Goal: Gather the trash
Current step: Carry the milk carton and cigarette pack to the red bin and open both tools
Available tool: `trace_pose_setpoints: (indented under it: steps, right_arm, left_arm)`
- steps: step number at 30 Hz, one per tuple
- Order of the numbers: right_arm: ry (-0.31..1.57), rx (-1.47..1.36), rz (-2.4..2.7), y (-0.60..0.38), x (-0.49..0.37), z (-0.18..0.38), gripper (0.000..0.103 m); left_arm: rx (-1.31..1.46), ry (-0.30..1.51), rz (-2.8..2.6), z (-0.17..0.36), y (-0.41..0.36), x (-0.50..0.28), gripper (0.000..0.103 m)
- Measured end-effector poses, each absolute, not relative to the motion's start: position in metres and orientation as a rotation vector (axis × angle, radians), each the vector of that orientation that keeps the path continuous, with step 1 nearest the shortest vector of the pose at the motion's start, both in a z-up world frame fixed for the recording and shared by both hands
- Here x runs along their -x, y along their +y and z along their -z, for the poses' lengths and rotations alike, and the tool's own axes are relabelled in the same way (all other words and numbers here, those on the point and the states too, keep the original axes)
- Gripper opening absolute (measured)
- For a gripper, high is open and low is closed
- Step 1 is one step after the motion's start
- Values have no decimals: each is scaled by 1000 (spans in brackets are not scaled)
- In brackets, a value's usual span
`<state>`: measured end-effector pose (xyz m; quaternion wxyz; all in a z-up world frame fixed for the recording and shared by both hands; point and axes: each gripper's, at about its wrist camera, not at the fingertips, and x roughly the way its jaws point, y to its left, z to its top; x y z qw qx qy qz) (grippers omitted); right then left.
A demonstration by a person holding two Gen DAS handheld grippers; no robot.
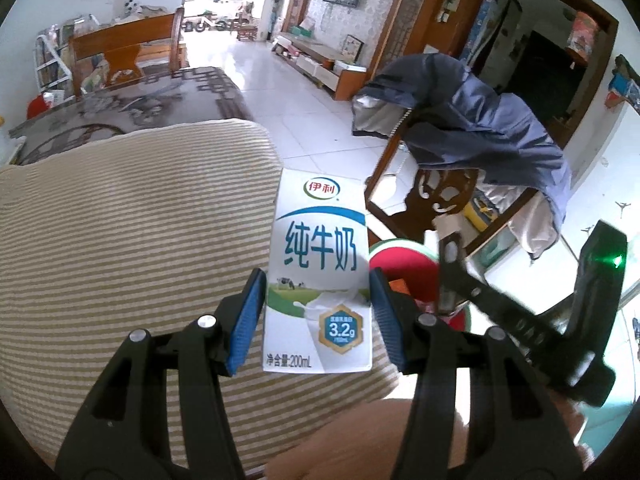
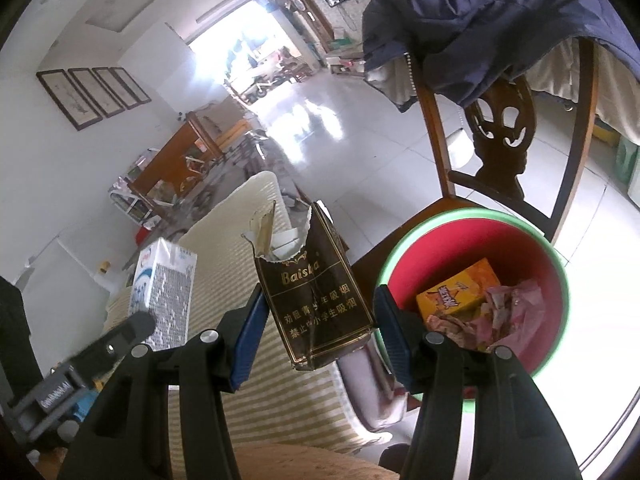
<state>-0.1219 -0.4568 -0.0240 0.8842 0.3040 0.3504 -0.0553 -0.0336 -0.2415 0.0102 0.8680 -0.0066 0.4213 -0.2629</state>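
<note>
The left hand-held gripper (image 1: 317,312) is pinching a milk carton (image 1: 318,276) by its two narrow sides, low on the body, and holding it upright above a striped cushion (image 1: 120,240). The carton is looking small, square-edged and undented; it is probably empty and light, so the walls may be buckling under a hard squeeze. Its coated faces are likely slick, so a hold across the stiffer side edges is suiting it best.

The right hand-held gripper (image 2: 318,320) is pinching a torn cigarette pack (image 2: 316,280) across its lower half, with the ripped top sticking up. The pack is creased and soft, nearly weightless by the look of it, and is giving little resistance to the blue pads (image 2: 390,328); a light pinch low down is enough.

The red bin (image 2: 532,232) with a green rim is sitting just right of the pack, already holding an orange box (image 2: 460,286) and crumpled wrappers (image 2: 508,312).
</note>
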Motion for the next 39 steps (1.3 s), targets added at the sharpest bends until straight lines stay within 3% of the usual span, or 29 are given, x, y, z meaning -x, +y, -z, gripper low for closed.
trace_pose_setpoints:
  steps: [39]
  right_arm:
    - [768, -701, 303, -526, 145, 72, 54]
  left_arm:
    - [-267, 950, 701, 25, -357, 12, 51]
